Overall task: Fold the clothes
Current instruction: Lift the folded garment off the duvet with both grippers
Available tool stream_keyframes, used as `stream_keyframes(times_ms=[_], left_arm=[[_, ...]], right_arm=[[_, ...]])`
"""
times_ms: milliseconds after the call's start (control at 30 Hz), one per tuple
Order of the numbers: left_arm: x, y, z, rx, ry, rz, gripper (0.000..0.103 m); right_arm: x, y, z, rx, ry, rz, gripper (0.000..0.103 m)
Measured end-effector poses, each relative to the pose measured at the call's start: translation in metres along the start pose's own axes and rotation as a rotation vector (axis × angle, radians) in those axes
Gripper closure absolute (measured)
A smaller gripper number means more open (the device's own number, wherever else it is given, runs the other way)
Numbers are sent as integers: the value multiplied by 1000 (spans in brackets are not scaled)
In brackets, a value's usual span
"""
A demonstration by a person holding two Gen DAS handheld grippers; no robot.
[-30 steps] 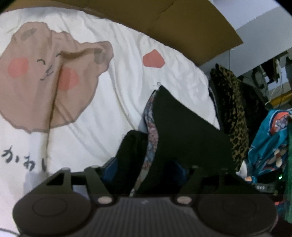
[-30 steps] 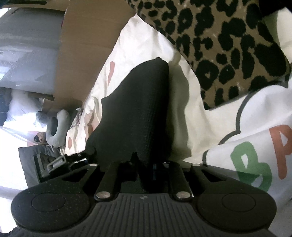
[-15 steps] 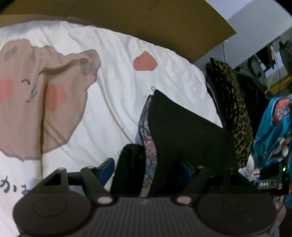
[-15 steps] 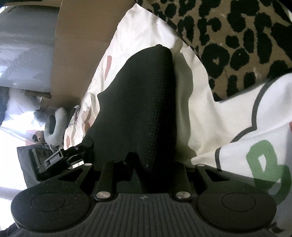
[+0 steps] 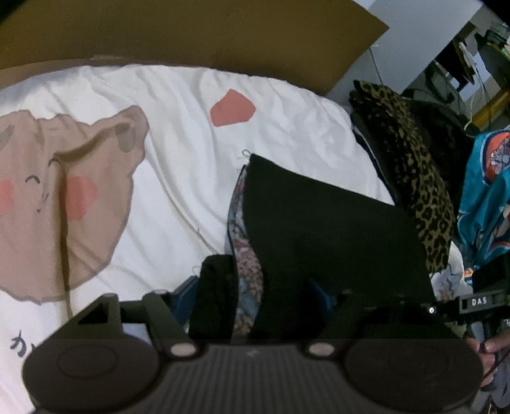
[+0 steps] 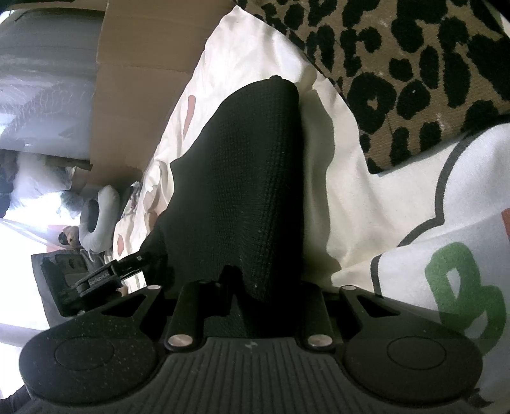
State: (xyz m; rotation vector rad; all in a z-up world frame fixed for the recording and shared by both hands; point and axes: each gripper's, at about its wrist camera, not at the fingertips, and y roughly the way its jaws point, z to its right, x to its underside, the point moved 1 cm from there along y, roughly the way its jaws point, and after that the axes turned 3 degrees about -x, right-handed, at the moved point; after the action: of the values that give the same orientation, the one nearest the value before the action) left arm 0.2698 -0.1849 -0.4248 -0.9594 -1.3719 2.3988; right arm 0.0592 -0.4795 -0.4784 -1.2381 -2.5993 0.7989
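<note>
A black knit garment with a flowery patterned inner layer is stretched above the white bed sheet between both grippers. My left gripper has a thick bunch of this garment between its blue pads; its jaws are closing and the fabric fills the gap from pad to pad. In the right wrist view the garment runs away from my right gripper, which is shut on its near edge. My left gripper shows at the cloth's far left corner. My right gripper peeks in at the left view's right edge.
The sheet carries a brown bear print. A leopard-print blanket lies just past the garment, a teal printed cloth beyond it. Cardboard stands behind the bed. A grey neck pillow lies far off. A person's hand is at the right edge.
My left gripper has rolled and shifted, so the bear print slid left and the cardboard shows more. Its left pad drew off the bundle, then came back. The right gripper keeps its hold.
</note>
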Motion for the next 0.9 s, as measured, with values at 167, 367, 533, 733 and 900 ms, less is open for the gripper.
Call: stream_keyframes(times_ms=[167,367,533,733,900], left_arm=[[1,-8,-3,20,-20,23,40],[1,2,-2,4,11,17,30],[0,9,-10,53,-31,19,29],[-2,-1,-12,89,-74,29,45],[-3,-4,-21,144,-75,14,47]], right_arm=[[0,-2,0,-2,-4,-1,80],[-1,-1,-1,6,-17,-9,79],[-1,-1,-2,12,-32,-18,80],[-2,-3,-8,24,-60,-28,78],[-1,-10,-15,15,-84,-26,77]])
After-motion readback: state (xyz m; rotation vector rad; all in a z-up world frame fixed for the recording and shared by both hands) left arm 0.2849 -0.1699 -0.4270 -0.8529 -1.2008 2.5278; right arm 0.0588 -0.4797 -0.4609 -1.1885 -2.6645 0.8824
